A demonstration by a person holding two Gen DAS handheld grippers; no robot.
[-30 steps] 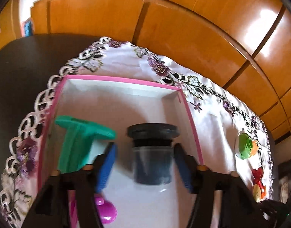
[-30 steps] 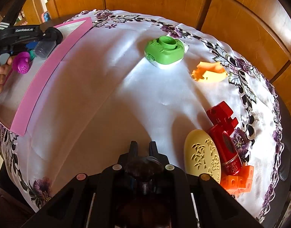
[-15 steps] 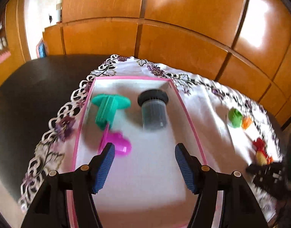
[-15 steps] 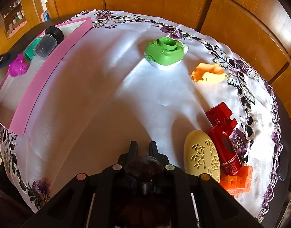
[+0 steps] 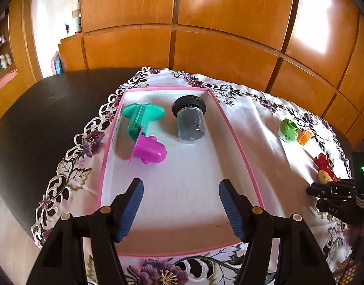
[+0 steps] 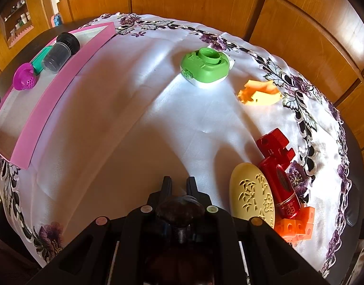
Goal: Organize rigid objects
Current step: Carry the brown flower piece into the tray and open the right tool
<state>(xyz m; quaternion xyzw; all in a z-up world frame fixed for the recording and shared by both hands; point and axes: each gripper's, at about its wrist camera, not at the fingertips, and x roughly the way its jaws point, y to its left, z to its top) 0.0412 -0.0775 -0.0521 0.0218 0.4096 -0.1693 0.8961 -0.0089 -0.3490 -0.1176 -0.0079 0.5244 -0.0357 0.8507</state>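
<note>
The dark, clear-walled plastic jar with a ribbed black lid (image 5: 189,118) is laid on its side in the pink-rimmed white tray (image 5: 239,142), at twelve o'clock from the left tool (image 5: 179,201), whose jaws are spread and empty. Its long axis runs twelve to six, lid pointing to twelve. The right tool (image 6: 179,185) is clenched, empty, over the white embroidered cloth (image 6: 134,118) covering the surface; the left is judged nearer.

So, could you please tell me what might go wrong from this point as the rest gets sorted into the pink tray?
1. The dark jar lies on its side in the pink tray; a nudge could roll it.
2. The yellow oval case, red case and orange blocks touch, so a claw reaching for one may drag the others.
3. They sit near the tablecloth edge and could slip off.
</note>
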